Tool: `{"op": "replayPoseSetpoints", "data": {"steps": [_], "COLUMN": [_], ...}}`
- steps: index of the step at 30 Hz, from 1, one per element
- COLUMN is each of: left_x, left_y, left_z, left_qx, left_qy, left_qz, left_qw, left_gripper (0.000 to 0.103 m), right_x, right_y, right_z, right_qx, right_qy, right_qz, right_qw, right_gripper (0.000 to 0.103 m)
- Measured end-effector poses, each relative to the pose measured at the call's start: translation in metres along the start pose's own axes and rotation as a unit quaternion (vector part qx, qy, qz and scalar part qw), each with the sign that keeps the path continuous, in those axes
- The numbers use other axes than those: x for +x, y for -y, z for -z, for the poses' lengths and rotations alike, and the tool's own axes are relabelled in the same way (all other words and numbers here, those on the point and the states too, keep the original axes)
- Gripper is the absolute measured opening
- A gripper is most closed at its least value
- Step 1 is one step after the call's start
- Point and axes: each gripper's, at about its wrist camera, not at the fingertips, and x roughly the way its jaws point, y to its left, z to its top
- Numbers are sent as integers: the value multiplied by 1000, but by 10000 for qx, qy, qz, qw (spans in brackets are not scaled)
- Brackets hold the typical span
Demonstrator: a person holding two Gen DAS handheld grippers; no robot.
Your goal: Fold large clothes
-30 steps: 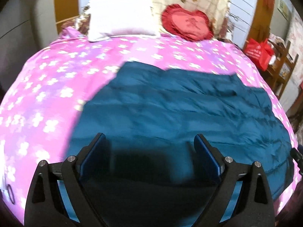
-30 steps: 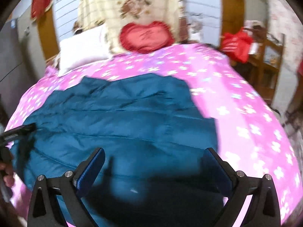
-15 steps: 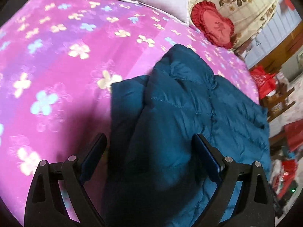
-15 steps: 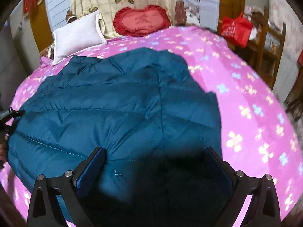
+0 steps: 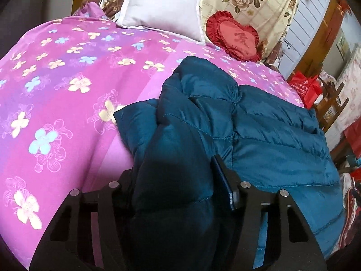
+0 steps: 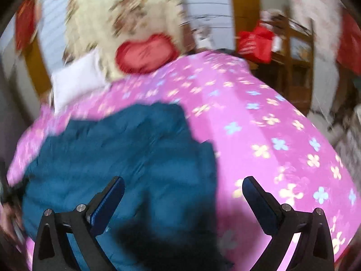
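A teal quilted puffer jacket [image 5: 270, 131] lies spread on the pink flowered bed cover [image 5: 67, 90]. My left gripper [image 5: 173, 169] is at its near left part, jaws closing, with a thick bunched fold of the jacket filling the gap. The right pad [image 5: 222, 180] presses against that fold; the left pad is hidden by the fabric. In the blurred right wrist view my right gripper [image 6: 183, 181] hangs open above the jacket [image 6: 126, 149], over its right edge, with nothing gripped.
A white pillow [image 5: 160, 4] and a red heart cushion [image 5: 234, 38] lie at the head of the bed, with a floral cloth behind. Off the bed's right side are a red bag [image 5: 304, 85] and a wooden chair [image 5: 331, 103]. A hand [image 6: 6, 214] shows at the left edge.
The left jaws have narrowed around a bunched fold of the jacket. The right gripper has shifted toward the jacket's right edge, still open, and its view is now blurred.
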Motion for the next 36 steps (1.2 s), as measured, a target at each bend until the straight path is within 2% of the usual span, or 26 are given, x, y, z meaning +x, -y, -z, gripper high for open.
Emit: {"op": "replayPoseSetpoints", "data": {"steps": [4,5,8,9,11,12,15,17,18,19,22,24,26,29,32,36], "left_x": [2,2,1,1,1,1,1,2,2,2,2,2,2,-1,0,5], "left_y": [-8,-8,-7,-7,-6,-5,-4,-3,-2,-3,-2,-3,-2,3,9,3], "left_z": [1,1,1,1,1,2,2,2,2,2,2,1,2,3,4,2], "left_qx": [-182,-182,-163,-168,-167,-163,-148,-125,-121,-122,-138,-129,-110,61,250,136], "left_qy": [-54,-52,-49,-50,-52,-54,-54,-65,-71,-76,-67,-72,-45,50,53,-88], "left_qz": [45,52,23,31,41,38,14,1,-3,1,10,18,4,-80,-203,-69], "left_qw": [9998,9998,9999,9998,9998,9998,9999,9999,9999,9999,9999,9999,9999,9999,9995,9998], "left_gripper": [69,69,70,70,70,70,70,71,71,71,71,70,64,51,48,55], "right_x": [1,7,49,61,80,87,97,102,105,108,110,110,109,101,100,101], "right_y": [12,11,1,-4,-8,-6,17,21,19,19,30,31,31,26,21,17], "right_z": [-24,-30,-30,-24,-13,-8,-1,3,5,8,12,14,16,18,18,18], "right_qx": [416,449,297,127,-350,-415,156,255,219,187,305,321,313,38,-134,-230], "right_qy": [84,2,-616,-790,-965,-1022,-1176,-1272,-1347,-1415,-1323,-1246,-1172,-1029,-980,-1035], "right_qz": [-248,-329,-378,-243,448,488,-229,-936,-1226,-1508,-1866,-1970,-2172,-2129,-1934,-1736], "right_qw": [9988,9985,9969,9965,9937,9927,9927,9871,9830,9782,9730,9719,9686,9716,9761,9791], "right_gripper": [103,103,103,103,103,103,103,102,100,93,91,90,76,64,64,67]}}
